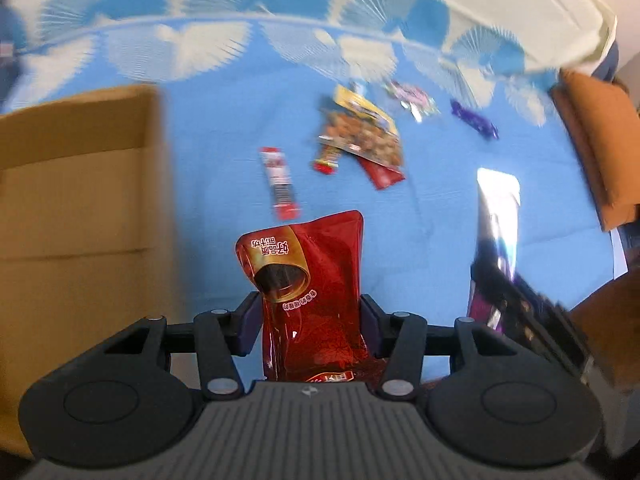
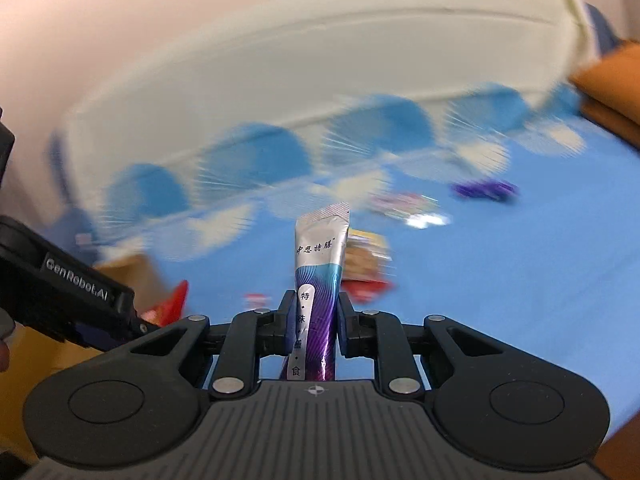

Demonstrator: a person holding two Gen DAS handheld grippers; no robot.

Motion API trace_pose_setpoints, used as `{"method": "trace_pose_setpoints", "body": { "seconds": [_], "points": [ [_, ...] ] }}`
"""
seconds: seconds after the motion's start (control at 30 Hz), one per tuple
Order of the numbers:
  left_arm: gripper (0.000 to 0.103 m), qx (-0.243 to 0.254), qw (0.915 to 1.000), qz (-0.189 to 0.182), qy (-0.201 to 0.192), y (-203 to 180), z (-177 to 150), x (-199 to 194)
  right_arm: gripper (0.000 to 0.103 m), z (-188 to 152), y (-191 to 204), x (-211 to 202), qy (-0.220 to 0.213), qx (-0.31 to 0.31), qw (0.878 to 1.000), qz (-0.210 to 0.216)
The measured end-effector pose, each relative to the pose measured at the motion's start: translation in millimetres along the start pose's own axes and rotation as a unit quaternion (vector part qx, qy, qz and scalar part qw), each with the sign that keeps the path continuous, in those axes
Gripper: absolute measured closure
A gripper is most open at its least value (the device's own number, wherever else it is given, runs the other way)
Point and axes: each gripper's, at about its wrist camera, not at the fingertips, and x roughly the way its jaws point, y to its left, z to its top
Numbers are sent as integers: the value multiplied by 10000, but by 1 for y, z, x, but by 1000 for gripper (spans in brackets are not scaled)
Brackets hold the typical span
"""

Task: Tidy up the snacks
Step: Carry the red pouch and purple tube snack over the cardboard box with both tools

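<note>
Since your left gripper (image 1: 308, 322) pinches a floppy, slick red pouch (image 1: 310, 280) and your right gripper (image 2: 312, 322) a light sachet (image 2: 318, 296) — hold mid-body.

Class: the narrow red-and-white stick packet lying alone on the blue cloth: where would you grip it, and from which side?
Grip the red-and-white stick packet across its narrow middle, coming from above: it lies flat, clear of the snack pile.
</note>
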Motion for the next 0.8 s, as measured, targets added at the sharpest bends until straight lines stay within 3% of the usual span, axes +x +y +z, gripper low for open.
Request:
{"method": "trace_pose_setpoints", "body": {
  "seconds": [0.17, 0.33, 0.57, 0.8],
  "points": [
    [47, -131, 9975, 564, -409, 52, -49, -76, 81, -4, 75, -39, 81, -309, 9960, 839],
    [47, -443, 9950, 646, -623, 101, -94, -120, 81, -19, 137, -70, 377, -675, 9862, 1467],
    [47, -615, 9924, 611, -874, 146, -146, -162, 81, -41, 190, -97, 684, -1008, 9805, 1540],
    [47, -689, 9907, 492, -1064, 160, -172, -178, 81, -54, 218, -122, 733, -1393, 9765, 1472]
  ]
}}
